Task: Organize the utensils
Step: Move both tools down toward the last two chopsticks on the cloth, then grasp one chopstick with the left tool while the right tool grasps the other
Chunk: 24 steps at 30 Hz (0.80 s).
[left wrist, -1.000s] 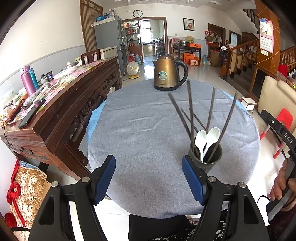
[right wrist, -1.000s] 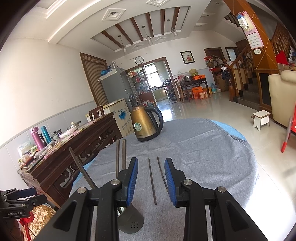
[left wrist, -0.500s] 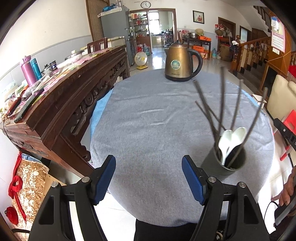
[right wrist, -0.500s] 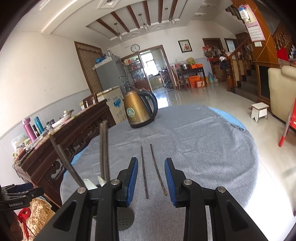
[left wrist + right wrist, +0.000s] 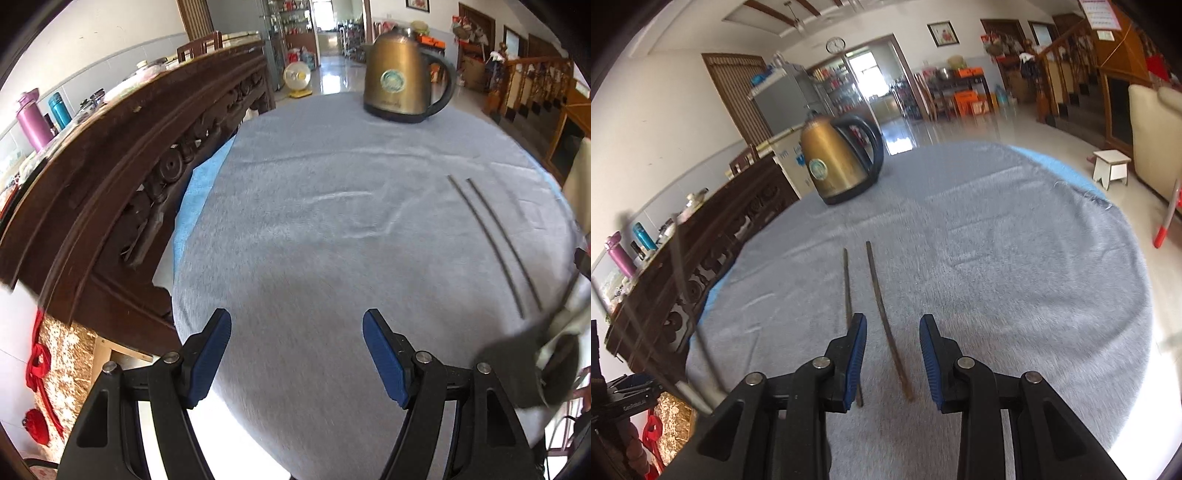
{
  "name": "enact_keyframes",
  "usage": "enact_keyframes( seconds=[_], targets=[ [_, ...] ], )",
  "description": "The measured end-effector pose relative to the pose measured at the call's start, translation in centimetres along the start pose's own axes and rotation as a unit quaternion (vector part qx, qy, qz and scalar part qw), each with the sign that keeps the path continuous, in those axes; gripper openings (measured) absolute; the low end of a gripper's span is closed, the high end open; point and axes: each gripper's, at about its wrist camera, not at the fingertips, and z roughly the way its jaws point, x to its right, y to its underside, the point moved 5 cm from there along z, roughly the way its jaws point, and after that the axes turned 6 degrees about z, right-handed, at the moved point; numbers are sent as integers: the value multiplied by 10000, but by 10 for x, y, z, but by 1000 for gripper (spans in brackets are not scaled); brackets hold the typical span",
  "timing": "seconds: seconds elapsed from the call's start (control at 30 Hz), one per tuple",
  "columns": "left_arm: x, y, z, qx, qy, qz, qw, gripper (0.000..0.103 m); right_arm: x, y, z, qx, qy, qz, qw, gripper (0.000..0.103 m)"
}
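Note:
Two dark chopsticks (image 5: pixel 875 295) lie side by side on the grey tablecloth (image 5: pixel 997 277); they also show at the right of the left wrist view (image 5: pixel 495 240). My right gripper (image 5: pixel 893 354) is open and empty, low over their near ends, one chopstick between its fingers. My left gripper (image 5: pixel 297 350) is open and empty above the cloth's near edge. The dark utensil holder (image 5: pixel 535 365) with white spoons (image 5: pixel 565 325) is blurred at the right edge of the left wrist view. Blurred chopsticks (image 5: pixel 679 266) standing in it show at the left of the right wrist view.
A brass electric kettle (image 5: pixel 399 85) stands at the far side of the round table and shows in the right wrist view too (image 5: pixel 838 162). A carved dark wooden sideboard (image 5: pixel 110 166) with bottles runs along the left. A white stool (image 5: pixel 1112 166) stands on the floor right.
Both grippers have moved forward and down toward the table. The utensil holder has slid to the right edge of the left view. The lying chopsticks are now between the right fingers.

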Motion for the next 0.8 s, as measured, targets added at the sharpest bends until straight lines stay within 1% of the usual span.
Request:
enact_keyframes(
  seconds=[0.13,0.27,0.33,0.47,0.57,0.67,0.7,0.8],
  targets=[
    [-1,-29,29,-140,-44,61,9999,74,4,-12,32,-265,1,29,9996,32],
    [11,-61,51,-178,37,218,9996,74,0,-29,63,-428,-25,6,9991,32],
    [23,-77,59,-170,138,342,9992,74,-5,-36,80,-555,-55,-65,9984,32],
    [49,-100,71,-216,400,555,9974,74,-22,-47,121,-985,-93,-322,9946,32],
    [68,-114,84,-451,743,622,9943,74,-35,-51,151,-1385,-21,-546,9889,32],
    [82,-125,99,-868,1107,598,9883,74,-43,-55,177,-1816,167,-715,9806,32],
    [85,-129,101,-953,1167,586,9868,74,-46,-57,187,-2009,273,-786,9761,32],
    [94,-142,105,-1154,1360,565,9823,74,-53,-60,206,-2361,510,-1063,9646,33]
  ],
)
